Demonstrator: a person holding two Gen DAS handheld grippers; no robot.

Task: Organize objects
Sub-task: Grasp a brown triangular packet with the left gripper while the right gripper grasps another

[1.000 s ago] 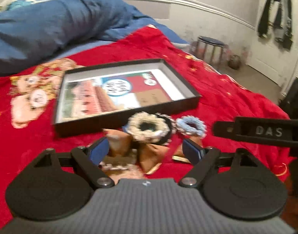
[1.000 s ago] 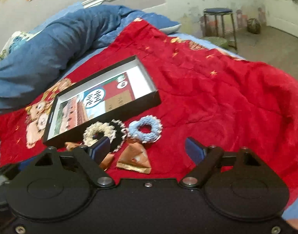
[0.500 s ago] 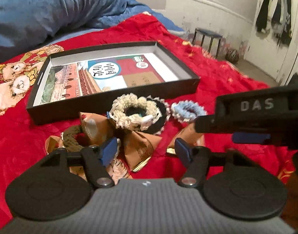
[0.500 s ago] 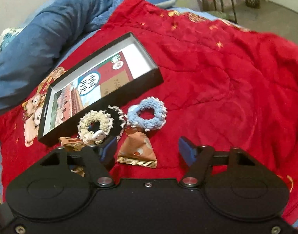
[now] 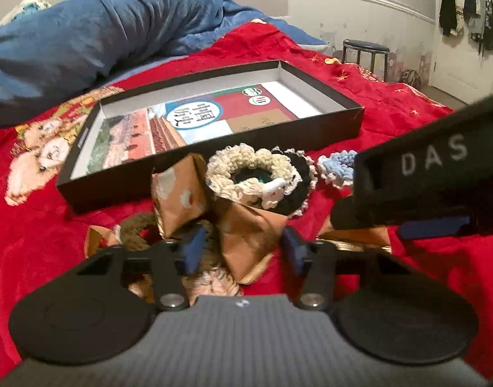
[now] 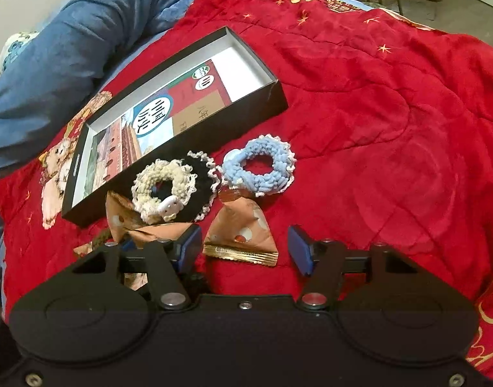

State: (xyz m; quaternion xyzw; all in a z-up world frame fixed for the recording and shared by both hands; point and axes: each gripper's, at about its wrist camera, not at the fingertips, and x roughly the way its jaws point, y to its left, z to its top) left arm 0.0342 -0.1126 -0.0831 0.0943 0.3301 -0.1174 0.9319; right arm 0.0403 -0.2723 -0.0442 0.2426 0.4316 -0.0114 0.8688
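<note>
A bed covered by a red blanket (image 5: pixel 359 64) with gold stars and a teddy-bear print fills the left wrist view, with a bunched blue duvet (image 5: pixel 85 32) behind it, and a dark stool (image 5: pixel 365 48) and hanging dark clothes (image 5: pixel 468 9) by the far wall. A shallow black box (image 5: pixel 220 142) lies open on the blanket; inside is a printed sheet with a blue-ringed white circle bearing large Chinese characters, which I cannot read with confidence at this angle. Just in front of the box sit a cream scrunchie (image 5: pixel 249 171) overlapping a black scrunchie (image 5: pixel 298 183), a light blue scrunchie (image 5: pixel 336 167) to their right, and an olive scrunchie (image 5: pixel 140 229) lower left, among brown pyramid-shaped packets. The left gripper (image 5: pixel 243 250) has its jaws closing around one brown packet (image 5: pixel 246 238), which lies between the blue pads without being clearly pinched. Another gripper crosses at right, its black body marked "DAS" (image 5: pixel 433 158). In the right wrist view the same box (image 6: pixel 178 119) lies diagonally on the blanket (image 6: pixel 391 96), the characters on the sheet larger but tilted. The light blue scrunchie (image 6: pixel 259 167) lies just above a brown packet with a gold edge (image 6: pixel 241 235), whose strip carries small script starting "Ch", the rest illegible. The right gripper (image 6: pixel 244 250) is partway open and closing, this packet between its pads, not yet touched.
</note>
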